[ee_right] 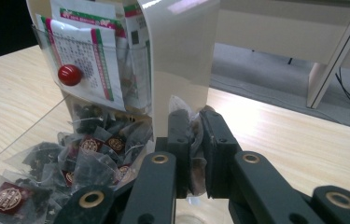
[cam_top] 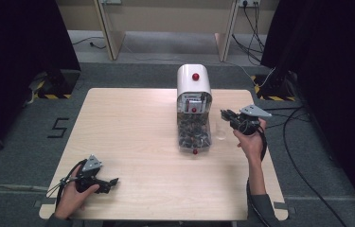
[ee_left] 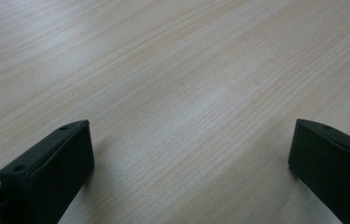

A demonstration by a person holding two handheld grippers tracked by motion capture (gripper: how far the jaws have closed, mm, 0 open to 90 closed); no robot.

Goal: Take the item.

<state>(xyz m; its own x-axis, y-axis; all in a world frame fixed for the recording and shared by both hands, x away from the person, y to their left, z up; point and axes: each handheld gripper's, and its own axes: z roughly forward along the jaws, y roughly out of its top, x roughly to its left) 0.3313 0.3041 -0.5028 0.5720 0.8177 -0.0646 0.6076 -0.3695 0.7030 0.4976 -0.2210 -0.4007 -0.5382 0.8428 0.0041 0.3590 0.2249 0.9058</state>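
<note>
Right gripper (ee_right: 192, 140) clamped on tea sachet (ee_right: 194, 161), held just beside dispenser (cam_top: 193, 111), above clear cup (cam_top: 221, 132). Step in hand: carrying sachet over. Next: lower into cup, release. Left gripper (ee_left: 189, 158) jaws apart, idle over table (cam_top: 132, 137).

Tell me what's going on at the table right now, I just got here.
A person works with two handheld grippers. The right gripper has its fingers shut on a small clear tea sachet, held beside the white dispenser, whose clear tray is full of similar sachets. A small clear cup stands on the table just below that gripper. The left gripper rests open at the near left, holding nothing.
</note>
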